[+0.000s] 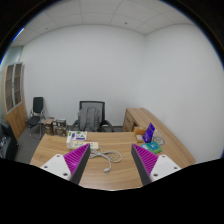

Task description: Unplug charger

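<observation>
Gripper (110,165) fingers spread open above wooden desk (60,150); white charger (80,148) and cable (110,155) lie beyond them.

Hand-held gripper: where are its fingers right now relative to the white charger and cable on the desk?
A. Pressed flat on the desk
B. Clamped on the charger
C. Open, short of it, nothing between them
C: the hand-held gripper is open and empty, the white charger and its cable lying ahead on the desk.

two white fingers (77,165) bearing magenta inner pads (141,160).
</observation>
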A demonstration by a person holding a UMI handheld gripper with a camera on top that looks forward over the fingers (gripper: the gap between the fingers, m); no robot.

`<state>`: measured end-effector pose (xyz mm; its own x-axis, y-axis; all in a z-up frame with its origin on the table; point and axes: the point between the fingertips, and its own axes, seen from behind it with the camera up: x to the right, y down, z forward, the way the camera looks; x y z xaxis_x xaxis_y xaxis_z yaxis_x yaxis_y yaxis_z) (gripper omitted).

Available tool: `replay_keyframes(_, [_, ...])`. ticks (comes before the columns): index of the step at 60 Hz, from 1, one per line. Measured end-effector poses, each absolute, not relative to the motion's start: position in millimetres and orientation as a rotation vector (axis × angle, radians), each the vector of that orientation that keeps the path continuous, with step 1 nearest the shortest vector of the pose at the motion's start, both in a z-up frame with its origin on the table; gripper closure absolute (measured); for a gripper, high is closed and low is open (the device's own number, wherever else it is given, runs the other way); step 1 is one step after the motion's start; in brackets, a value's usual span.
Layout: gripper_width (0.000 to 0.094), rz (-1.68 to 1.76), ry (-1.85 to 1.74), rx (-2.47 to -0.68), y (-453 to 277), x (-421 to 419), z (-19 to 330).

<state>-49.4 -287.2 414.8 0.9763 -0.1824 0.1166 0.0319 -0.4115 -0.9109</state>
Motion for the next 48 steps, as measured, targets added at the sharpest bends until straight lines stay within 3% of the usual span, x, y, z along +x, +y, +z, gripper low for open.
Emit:
replay_keyframes(7, [0.0078,-0.207,0.115,-2.018,-290.4,-49.5,397.2])
replay_keyframes(22, [0.0081,-0.160,0.094,-2.122,-277.5,-52.1,309.0])
replay_keyframes(36, [0.0078,-0.121,-0.007,-2.212,-241.5,-122.3,213.1])
replay_keyframes(48, [0.0080,-0.013,-0.026,-2.203,-155.3,-207.3,150.9])
